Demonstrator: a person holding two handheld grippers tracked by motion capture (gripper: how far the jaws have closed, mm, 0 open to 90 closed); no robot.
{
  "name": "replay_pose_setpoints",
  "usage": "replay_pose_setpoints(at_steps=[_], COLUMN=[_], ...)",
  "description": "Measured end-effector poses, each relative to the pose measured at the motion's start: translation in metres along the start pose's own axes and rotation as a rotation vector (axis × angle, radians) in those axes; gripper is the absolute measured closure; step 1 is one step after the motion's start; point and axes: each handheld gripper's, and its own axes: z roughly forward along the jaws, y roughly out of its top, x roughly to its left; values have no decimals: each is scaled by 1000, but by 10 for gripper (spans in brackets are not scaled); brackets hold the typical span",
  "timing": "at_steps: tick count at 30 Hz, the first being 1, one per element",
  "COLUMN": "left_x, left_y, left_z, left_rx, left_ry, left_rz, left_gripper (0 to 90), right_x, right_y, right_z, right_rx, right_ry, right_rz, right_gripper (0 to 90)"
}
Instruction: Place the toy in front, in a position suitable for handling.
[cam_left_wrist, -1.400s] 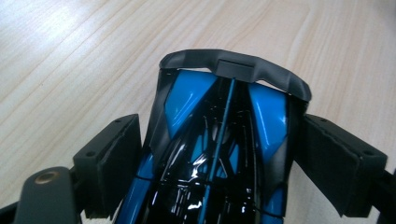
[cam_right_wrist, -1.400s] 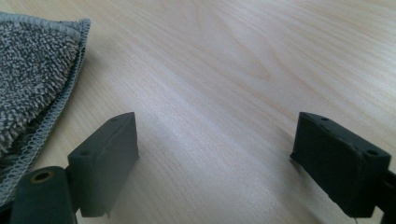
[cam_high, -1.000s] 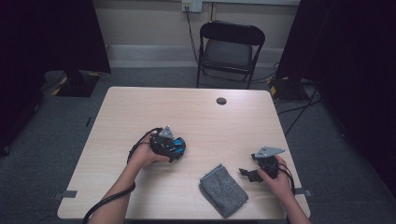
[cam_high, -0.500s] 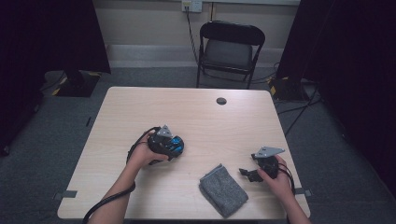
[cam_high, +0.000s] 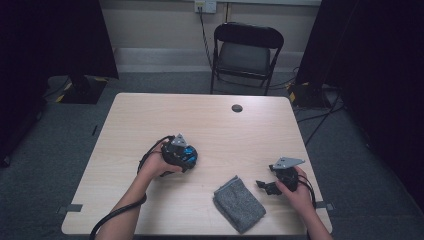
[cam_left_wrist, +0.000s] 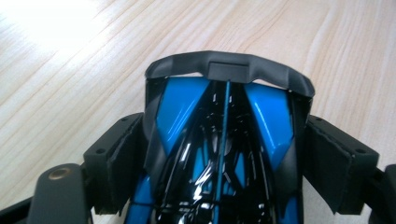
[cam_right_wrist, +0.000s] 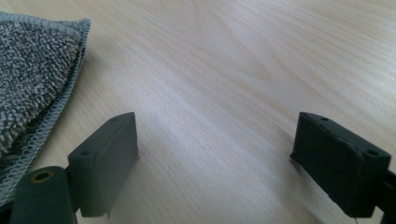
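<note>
A bare recording room; black curtains, folding chair, wall socket.

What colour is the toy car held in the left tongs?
Blue and glossy black toy car; it shows best in the left gripper view.

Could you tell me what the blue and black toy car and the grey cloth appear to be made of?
The toy car looks like glossy moulded plastic: sharp highlights on its shell. The cloth looks like looped microfibre or terry, with a nubby pile and stitched edge.

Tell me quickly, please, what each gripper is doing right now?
Left gripper: closed on the blue and black toy car, pads against its sides.
Right gripper: open, nothing between the jaws, beside the grey cloth.
</note>
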Motion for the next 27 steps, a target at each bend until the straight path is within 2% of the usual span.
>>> replay_pose_setpoints(at_steps=[3,7,9,11,16,19,23,27], left_x=[2,0,1,3,4,5,4,5], left_y=[1,5,4,5,14,19,25,32], left_z=[-2,-3,-6,-11,-28,-38,-50,-60], left_rx=[16,41,20,-12,4,-30,-44,-60], left_ry=[-6,29,54,58,78,74,75,93], left_rz=[8,-9,-51,-67,-65,-75,-55,-60], left_gripper=[237,245,247,248,250,252,255,255], right_x=[0,0,0,0,0,0,0,0], right_y=[0,0,0,0,0,0,0,0], right_z=[0,0,0,0,0,0,0,0], right_rx=[0,0,-1,-1,-1,0,0,-1], right_ry=[-1,0,0,0,-1,0,0,-1], right_rz=[0,0,0,1,0,0,0,0], right_gripper=[132,132,132,132,132,132,132,133])
